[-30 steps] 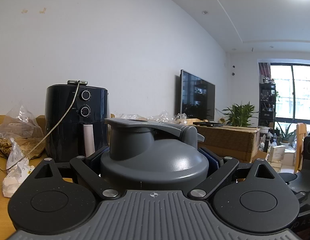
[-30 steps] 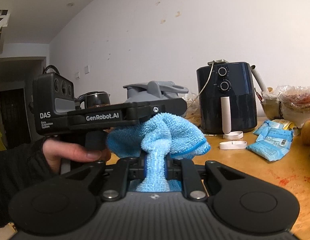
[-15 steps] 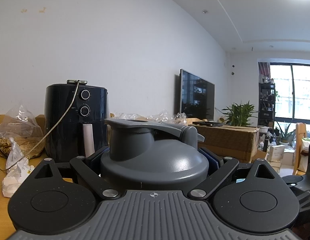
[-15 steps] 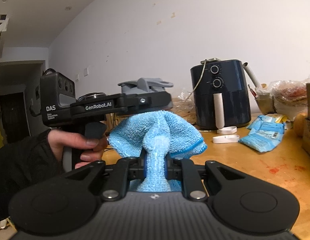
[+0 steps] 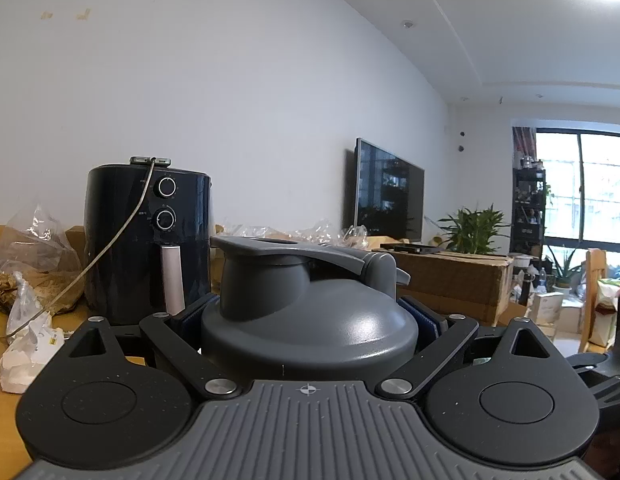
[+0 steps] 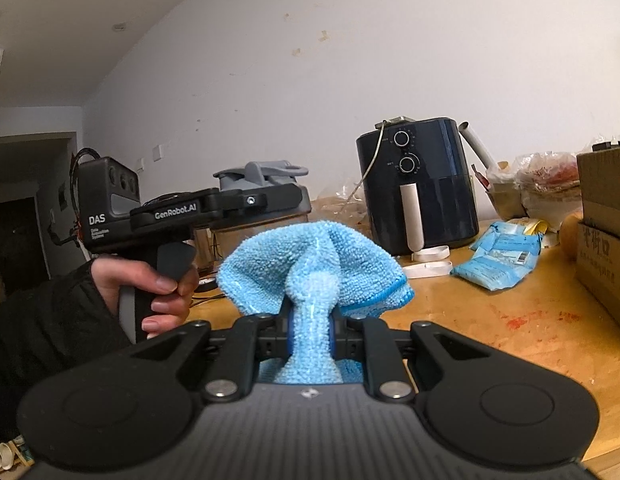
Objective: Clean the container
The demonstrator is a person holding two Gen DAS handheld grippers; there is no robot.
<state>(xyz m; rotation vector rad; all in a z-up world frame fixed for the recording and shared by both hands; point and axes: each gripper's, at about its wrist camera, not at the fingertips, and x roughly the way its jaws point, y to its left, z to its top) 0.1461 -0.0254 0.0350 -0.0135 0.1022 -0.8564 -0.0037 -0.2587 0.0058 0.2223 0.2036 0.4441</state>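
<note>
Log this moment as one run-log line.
left claw: shut on container lid | right claw: shut on blue cloth | cloth apart from container

Matt grey plastic container lid (image 5: 310,320), fluffy blue cloth (image 6: 313,264) — worn wooden table (image 6: 509,320)

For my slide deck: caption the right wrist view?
Right tongs clamp a blue cloth beside the grey-lidded container in the left tongs.

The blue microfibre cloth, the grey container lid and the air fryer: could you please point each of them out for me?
blue microfibre cloth (image 6: 313,264): right wrist view, on its bunched top.
grey container lid (image 5: 310,328): left wrist view, on its domed front.
air fryer (image 6: 417,184): right wrist view, on its dark front.
</note>
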